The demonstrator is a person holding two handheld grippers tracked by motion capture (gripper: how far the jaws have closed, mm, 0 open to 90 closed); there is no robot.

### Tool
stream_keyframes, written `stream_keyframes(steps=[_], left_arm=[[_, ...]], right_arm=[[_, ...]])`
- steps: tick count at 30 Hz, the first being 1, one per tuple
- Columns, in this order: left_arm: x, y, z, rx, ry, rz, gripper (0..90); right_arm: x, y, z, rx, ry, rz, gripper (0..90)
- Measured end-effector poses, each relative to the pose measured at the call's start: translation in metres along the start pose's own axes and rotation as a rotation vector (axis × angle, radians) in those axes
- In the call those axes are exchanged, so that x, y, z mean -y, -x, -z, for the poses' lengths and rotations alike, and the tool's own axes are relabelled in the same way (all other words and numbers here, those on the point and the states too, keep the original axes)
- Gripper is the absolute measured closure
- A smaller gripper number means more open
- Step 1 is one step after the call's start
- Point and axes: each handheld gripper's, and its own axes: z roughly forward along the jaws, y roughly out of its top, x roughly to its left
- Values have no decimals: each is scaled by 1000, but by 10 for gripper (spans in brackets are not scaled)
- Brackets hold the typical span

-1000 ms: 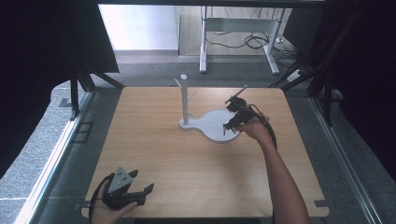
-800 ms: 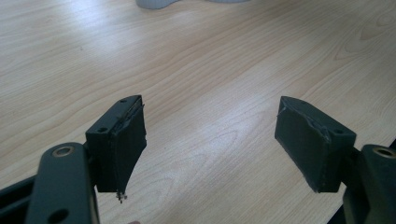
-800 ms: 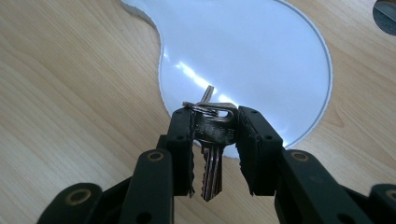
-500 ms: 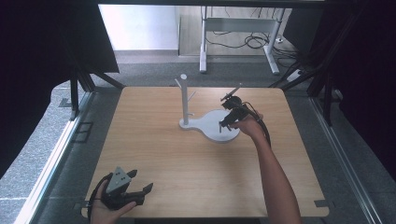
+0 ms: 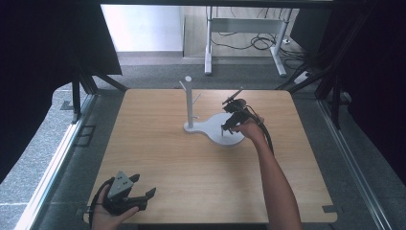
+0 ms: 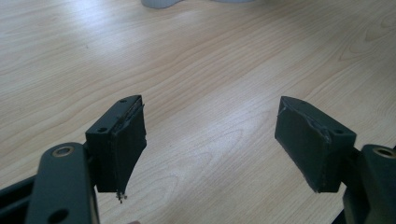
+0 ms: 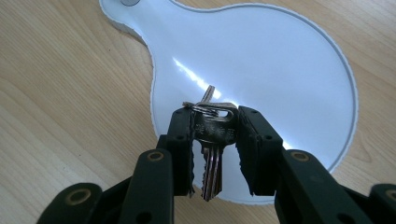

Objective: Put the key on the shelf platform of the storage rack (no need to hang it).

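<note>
The keys (image 7: 212,149) are a small bunch of flat silvery metal keys on a wire ring (image 7: 208,108), their heads stacked together. The right tool (image 7: 215,154) has its jaws closed on the heads, one pad on each side, so the bunch is clamped between them. In the right gripper view the blades run toward the camera and the ring sits at the far end, past the jaw tips; the long axis runs along the jaws. One thinner key sticks out beyond the ring, tilted to the right.

The bunch hangs above the round part of the white stand base (image 7: 280,70), which lies on the wooden counter (image 5: 158,143). In the high view the right tool (image 5: 230,125) is over that base, just right of the upright post (image 5: 189,100) with its pegs.

The left tool (image 6: 210,140) has its jaws wide apart with nothing between them, above bare wood near the counter's front left corner.

Compared with a second ago, the right hand (image 5: 250,130) has come down and slightly nearer the base, grip unchanged. The left tool has kept its place.
</note>
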Motion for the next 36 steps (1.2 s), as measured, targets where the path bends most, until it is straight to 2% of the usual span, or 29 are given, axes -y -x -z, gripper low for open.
stream_keyframes(steps=[3,12,17,26,36], left_arm=[[0,-1,1,-3,1,4,250],[0,-2,2,-2,6,3,250],[0,-2,1,-2,5,3,250],[0,-2,1,0,5,3,250],[1,-2,0,-3,1,3,250]], right_arm=[[-1,0,-3,7,-2,9,681],[3,4,-12,21,6,-17,681],[10,14,-20,38,-3,-54,681],[18,24,-31,47,-3,-84,680],[19,24,-40,74,-11,-79,680]])
